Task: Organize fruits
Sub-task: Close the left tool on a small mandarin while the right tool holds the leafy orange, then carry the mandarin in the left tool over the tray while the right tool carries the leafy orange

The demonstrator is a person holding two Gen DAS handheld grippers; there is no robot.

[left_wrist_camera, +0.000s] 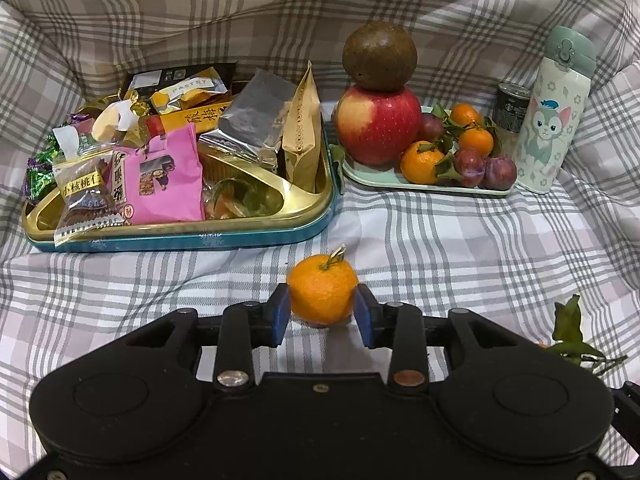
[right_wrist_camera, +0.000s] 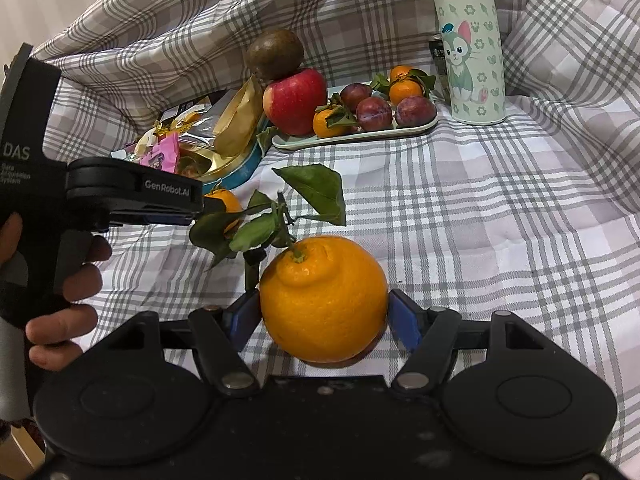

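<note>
A small mandarin [left_wrist_camera: 322, 296] with a short stem rests on the checked cloth between the blue pads of my left gripper [left_wrist_camera: 322, 316]. The jaws stand open, with a thin gap showing at the right pad. In the right wrist view this left gripper [right_wrist_camera: 200, 208] reaches in from the left, the mandarin [right_wrist_camera: 224, 202] at its tips. My right gripper [right_wrist_camera: 324, 320] is shut on a large leafy orange [right_wrist_camera: 324, 300], a pad against each side. At the back, a pale green tray [left_wrist_camera: 400, 186] holds a red apple [left_wrist_camera: 378, 124] topped by a brown round fruit [left_wrist_camera: 379, 56], plus mandarins and plums [left_wrist_camera: 498, 172].
A gold and teal tin [left_wrist_camera: 180, 236] heaped with snack packets sits at the back left. Right of the fruit tray are a cartoon-cat bottle [left_wrist_camera: 554, 120] and a dark can [left_wrist_camera: 512, 108]. Folds of checked cloth rise behind. A person's hand [right_wrist_camera: 68, 280] grips the left tool.
</note>
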